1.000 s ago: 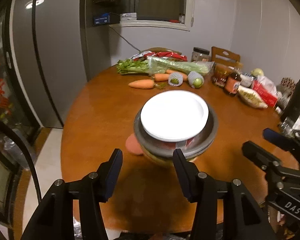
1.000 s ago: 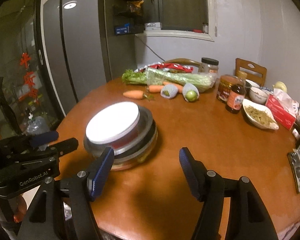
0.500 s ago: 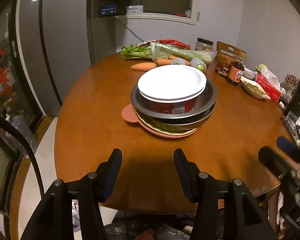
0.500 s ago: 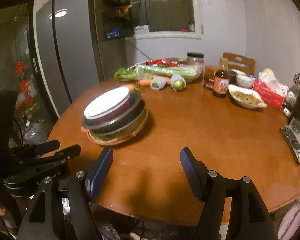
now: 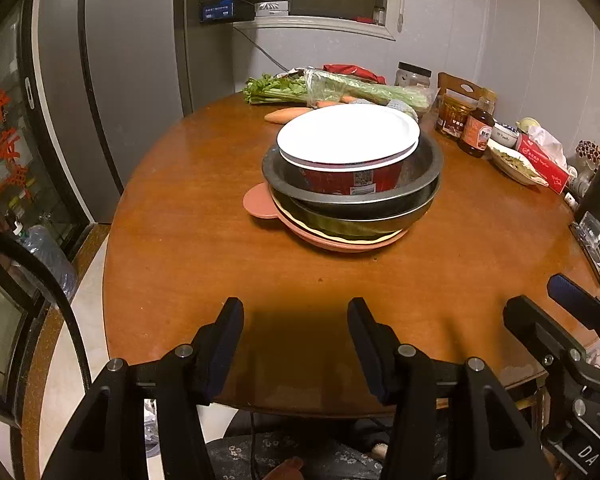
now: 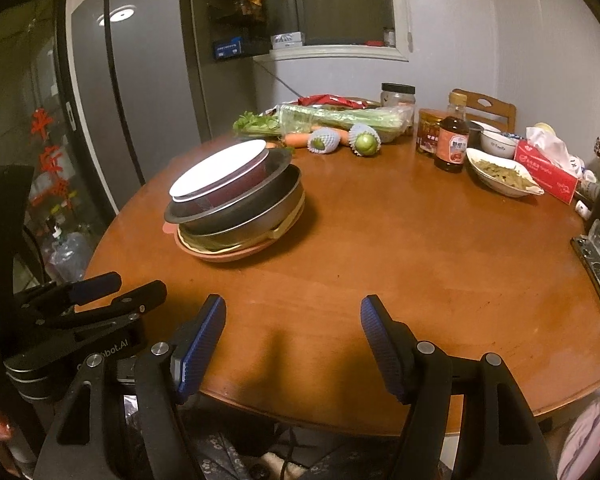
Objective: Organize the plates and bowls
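The left hand-held gripper (image 5: 296, 320) hangs over the near edge of the round wooden worktop (image 5: 204, 216), its fingers spread apart and holding nothing. The right hand-held gripper (image 6: 294, 320) sits just beside it, jaws likewise wide and bare.

Straight ahead of the left one, well apart from its fingertips, stands the stack: a pink plate (image 5: 260, 204) at the bottom, a yellow-rimmed dish, two metal bowls (image 5: 416, 204), a red bowl (image 5: 352, 180), and a white plate (image 5: 346, 134) on top. From the right one, the stack lies ahead and to the left.

Beyond it lie carrots (image 6: 296, 139), celery (image 6: 340, 117) and netted fruit (image 6: 365, 142); a sauce bottle (image 6: 453, 140) and a tissue box (image 6: 544, 168) stand far right.
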Action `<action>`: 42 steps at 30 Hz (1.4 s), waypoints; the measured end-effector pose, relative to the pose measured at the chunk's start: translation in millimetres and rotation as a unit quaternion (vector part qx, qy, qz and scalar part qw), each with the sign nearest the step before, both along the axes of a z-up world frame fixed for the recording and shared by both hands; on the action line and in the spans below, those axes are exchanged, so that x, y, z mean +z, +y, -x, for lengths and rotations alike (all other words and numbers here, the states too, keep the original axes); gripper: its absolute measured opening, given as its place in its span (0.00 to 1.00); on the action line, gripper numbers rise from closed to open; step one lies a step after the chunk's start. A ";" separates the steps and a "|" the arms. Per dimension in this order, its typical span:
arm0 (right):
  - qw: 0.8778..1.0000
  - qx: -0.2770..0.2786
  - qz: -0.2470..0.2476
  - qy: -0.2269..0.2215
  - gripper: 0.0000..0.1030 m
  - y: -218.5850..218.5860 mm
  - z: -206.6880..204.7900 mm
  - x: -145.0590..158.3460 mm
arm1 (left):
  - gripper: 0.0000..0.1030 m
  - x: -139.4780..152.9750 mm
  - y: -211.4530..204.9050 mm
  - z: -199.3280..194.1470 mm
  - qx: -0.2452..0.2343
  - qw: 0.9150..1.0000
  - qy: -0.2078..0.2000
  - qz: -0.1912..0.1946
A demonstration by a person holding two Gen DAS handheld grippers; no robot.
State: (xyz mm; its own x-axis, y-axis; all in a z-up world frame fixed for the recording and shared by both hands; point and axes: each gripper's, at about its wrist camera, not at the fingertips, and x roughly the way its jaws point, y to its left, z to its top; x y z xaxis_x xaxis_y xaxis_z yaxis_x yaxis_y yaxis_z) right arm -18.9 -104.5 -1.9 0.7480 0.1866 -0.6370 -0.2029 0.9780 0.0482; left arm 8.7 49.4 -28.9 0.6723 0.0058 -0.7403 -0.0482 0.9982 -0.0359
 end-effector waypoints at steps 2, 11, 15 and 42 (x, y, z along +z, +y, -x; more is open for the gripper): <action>1.000 0.002 0.001 0.001 0.70 1.6 0.3 -0.9 | 0.52 0.0 -0.7 -1.0 -0.001 1.000 0.000 -0.001; 1.000 0.003 -0.003 0.007 0.70 0.5 -0.9 -4.6 | 0.52 -0.7 -5.1 1.5 -0.007 1.000 -0.001 -0.009; 1.000 0.002 -0.003 0.008 0.70 -0.4 -0.7 -5.6 | 0.52 -1.6 -7.0 2.1 -0.010 1.000 0.001 -0.011; 1.000 -0.004 -0.005 0.010 0.70 -3.1 -1.6 -7.5 | 0.52 -1.9 -8.9 1.0 -0.008 1.000 0.002 -0.016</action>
